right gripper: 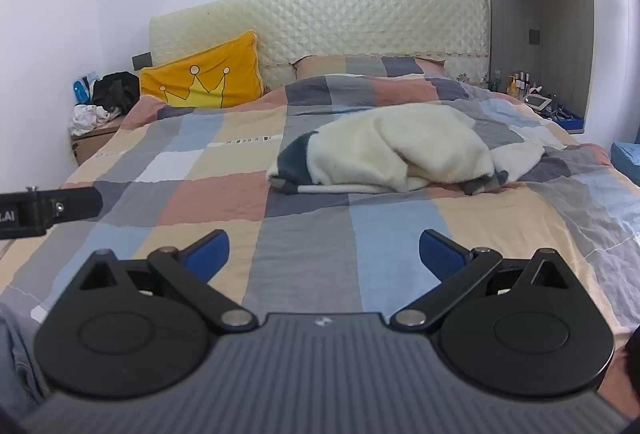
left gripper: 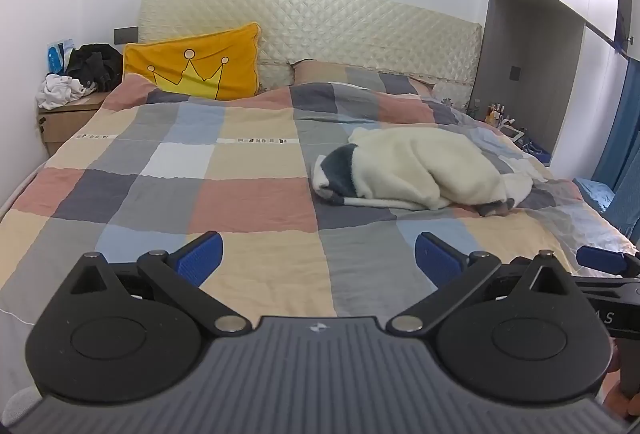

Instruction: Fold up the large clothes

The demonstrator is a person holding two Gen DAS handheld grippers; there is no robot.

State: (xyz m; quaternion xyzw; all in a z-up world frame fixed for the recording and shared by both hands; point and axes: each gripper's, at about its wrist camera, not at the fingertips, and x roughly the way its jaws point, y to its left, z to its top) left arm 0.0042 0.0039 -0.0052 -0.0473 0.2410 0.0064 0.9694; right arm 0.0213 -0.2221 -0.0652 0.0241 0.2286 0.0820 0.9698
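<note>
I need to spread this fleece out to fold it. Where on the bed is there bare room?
Free: the quilt left of the fleece, from the yellow pillow down to the near edge. Crowded: the right side, under the bunched fleece.

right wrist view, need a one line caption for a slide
Open right gripper hovers over a patchwork checked quilt, facing a crumpled cream and grey fleece garment awaiting folding.
</note>
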